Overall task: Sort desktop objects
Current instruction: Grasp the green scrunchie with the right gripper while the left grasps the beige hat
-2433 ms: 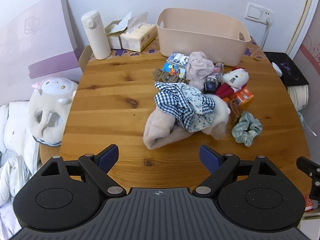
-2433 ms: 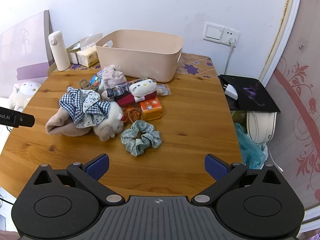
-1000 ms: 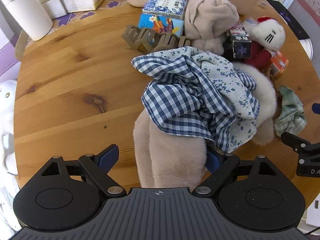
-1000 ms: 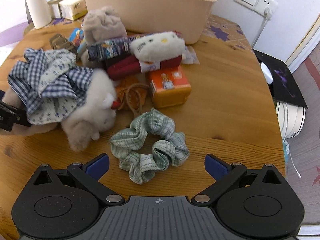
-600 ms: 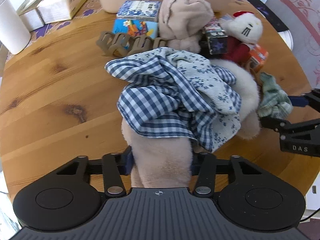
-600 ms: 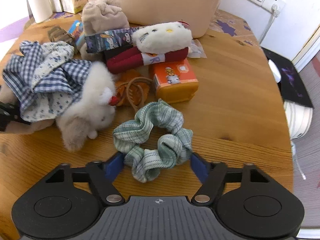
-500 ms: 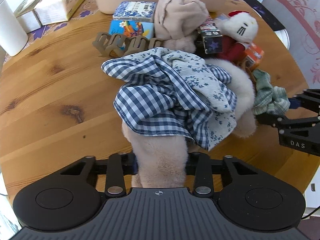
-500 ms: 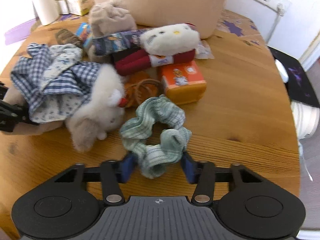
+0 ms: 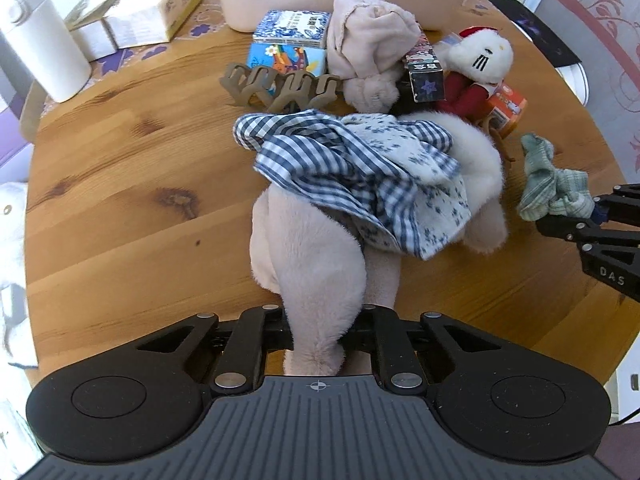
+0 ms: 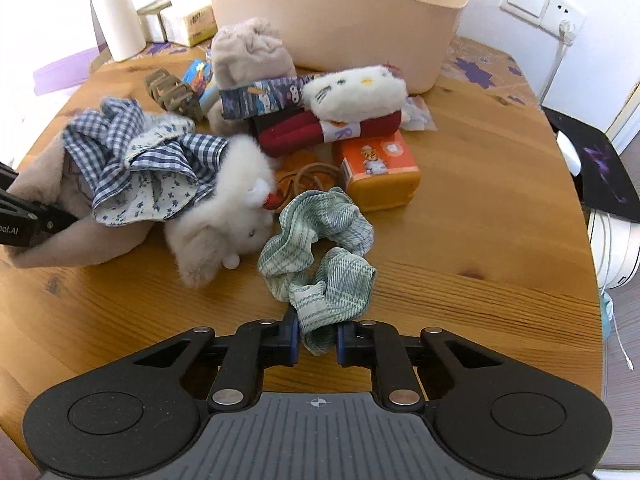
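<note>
Left tongs (image 9: 322,334): closing on plush rabbit's (image 9: 320,264) leg, body stretching away ahead.
Right tongs (image 10: 318,340): pinching green scrunchie (image 10: 320,248).
Bin (image 10: 340,20): beyond pile.

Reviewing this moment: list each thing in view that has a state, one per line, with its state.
left gripper: closing, clamped on a leg of the plush
plush rabbit in checked dress: lying on the table, gripped by one leg
right gripper: shut on the scrunchie
green scrunchie: pinched at its near edge
beige bin: upright, contents not visible
white flask: upright, lid shut
tissue box: open
</note>
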A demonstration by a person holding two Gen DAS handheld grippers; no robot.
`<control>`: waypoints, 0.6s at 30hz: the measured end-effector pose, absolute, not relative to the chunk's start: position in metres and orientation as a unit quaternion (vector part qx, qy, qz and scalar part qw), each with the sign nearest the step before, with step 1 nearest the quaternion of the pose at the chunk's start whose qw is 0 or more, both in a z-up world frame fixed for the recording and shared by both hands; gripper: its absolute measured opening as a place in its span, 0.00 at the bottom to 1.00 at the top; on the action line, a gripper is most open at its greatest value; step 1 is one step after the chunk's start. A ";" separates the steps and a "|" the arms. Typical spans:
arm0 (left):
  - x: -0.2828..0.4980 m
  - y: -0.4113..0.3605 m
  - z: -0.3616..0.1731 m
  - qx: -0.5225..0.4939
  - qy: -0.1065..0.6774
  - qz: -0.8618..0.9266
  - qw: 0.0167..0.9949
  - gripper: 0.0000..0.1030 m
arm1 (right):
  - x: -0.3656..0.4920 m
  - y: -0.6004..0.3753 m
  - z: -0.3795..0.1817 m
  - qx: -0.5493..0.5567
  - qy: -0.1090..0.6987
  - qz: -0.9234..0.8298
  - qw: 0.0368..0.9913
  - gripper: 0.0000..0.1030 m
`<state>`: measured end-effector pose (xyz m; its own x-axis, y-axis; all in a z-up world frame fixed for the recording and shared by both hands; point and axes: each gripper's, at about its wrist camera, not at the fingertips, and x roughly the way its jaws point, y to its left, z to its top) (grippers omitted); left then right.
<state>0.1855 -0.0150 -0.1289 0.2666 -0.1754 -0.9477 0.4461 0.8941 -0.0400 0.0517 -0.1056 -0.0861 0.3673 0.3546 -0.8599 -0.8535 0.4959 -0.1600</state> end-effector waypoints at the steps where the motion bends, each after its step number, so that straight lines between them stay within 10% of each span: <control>1: 0.184 -0.014 -0.127 0.118 0.572 -0.195 0.788 0.13 | 0.052 -0.107 -0.084 -0.310 0.398 0.395 0.768 0.15; 18: 0.172 0.017 -0.068 0.085 0.526 -0.149 0.833 0.13 | 0.036 -0.123 -0.040 -0.298 0.332 0.429 0.786 0.14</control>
